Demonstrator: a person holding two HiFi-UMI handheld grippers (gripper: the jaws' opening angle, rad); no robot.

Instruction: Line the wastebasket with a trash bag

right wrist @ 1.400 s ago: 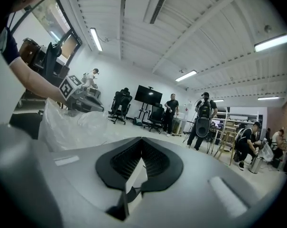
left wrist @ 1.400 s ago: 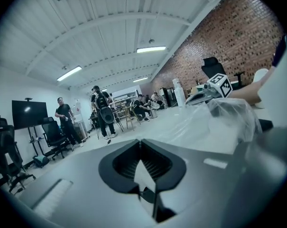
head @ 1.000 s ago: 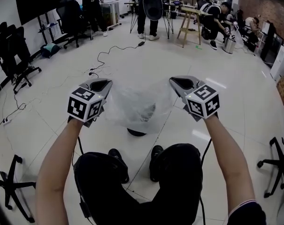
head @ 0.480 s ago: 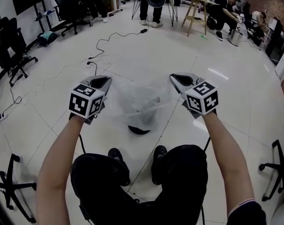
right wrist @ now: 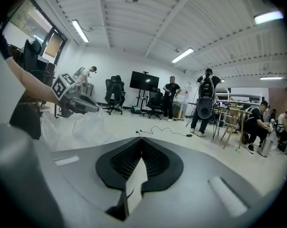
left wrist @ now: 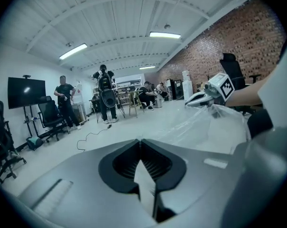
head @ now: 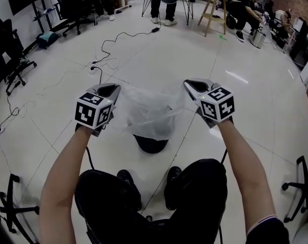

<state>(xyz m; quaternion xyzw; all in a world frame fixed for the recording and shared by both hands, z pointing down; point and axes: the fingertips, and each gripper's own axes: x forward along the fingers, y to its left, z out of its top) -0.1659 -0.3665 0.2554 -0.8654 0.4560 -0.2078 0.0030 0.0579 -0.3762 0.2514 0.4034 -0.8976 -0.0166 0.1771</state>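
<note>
- The left gripper [head: 109, 89] has its jaws pressed together on a thin fold of the trash bag [head: 148, 108]; its own view shows pale film caught between the pads
- The right gripper [head: 197, 88] has the same hold, jaws closed on the opposite edge of the bag's mouth
- Between the two, the clear bag is stretched wide and hangs slack, with its body drooping toward the floor [head: 255, 100]
- The black wastebasket [head: 151, 142] stands on the floor just in front of the person's feet, under the near part of the bag; whether the bag's bottom has entered it I cannot tell
- To my eye the step in hand is bringing the opened bag down over the basket
- The next move calls for both grippers to sink together, keeping the mouth spread and centred so the sagging body drops inside the rim, then drawing the edges outward and down over the rim without letting the film slip from either pinch
</note>
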